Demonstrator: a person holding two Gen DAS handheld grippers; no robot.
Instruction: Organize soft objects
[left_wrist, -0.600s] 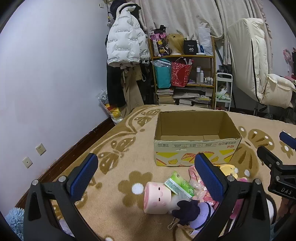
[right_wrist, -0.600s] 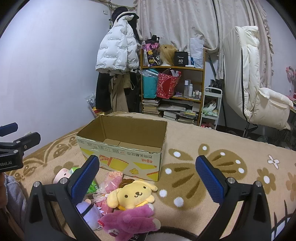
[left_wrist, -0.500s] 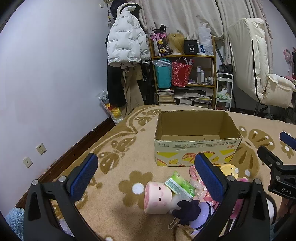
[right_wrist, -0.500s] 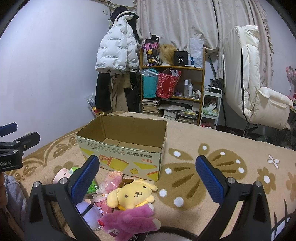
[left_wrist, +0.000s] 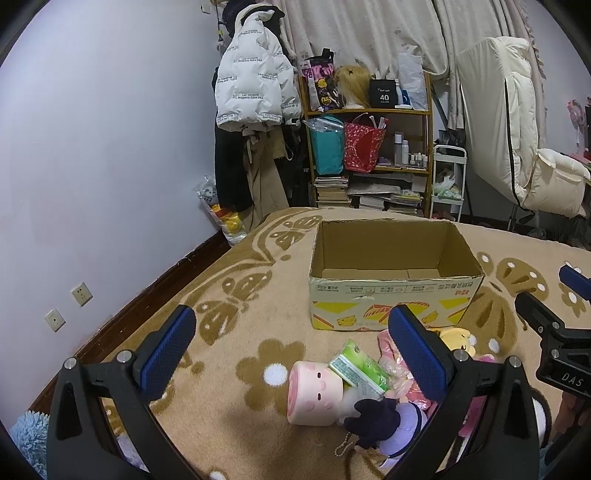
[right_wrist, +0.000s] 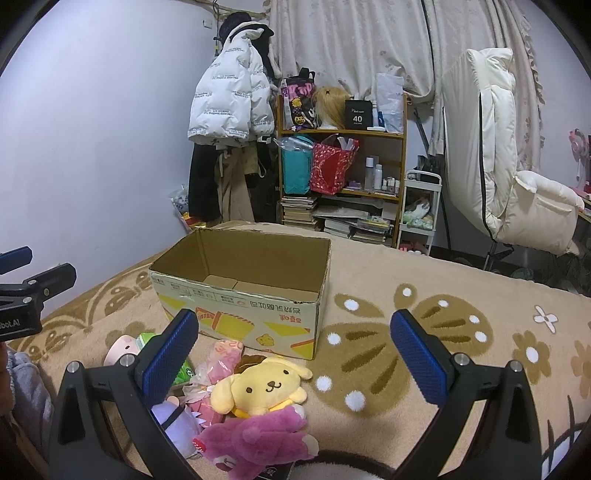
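Cardboard box (left_wrist: 395, 273) remains empty; nothing has shifted. Both the left hand-held gripper (left_wrist: 291, 343) and the right hand-held gripper (right_wrist: 295, 347) gape wide over toys (right_wrist: 258, 384), none grasped yet.

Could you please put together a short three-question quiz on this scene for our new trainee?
1. True or false: the cardboard box already holds a plush toy.
2. Which toy lies nearest the box's front wall? A) yellow dog plush B) magenta plush C) purple doll
3. Fill in: both the left claw and the right claw are ____, with nothing gripped.

Key:
1. False; only bare flaps show inside.
2. A
3. open
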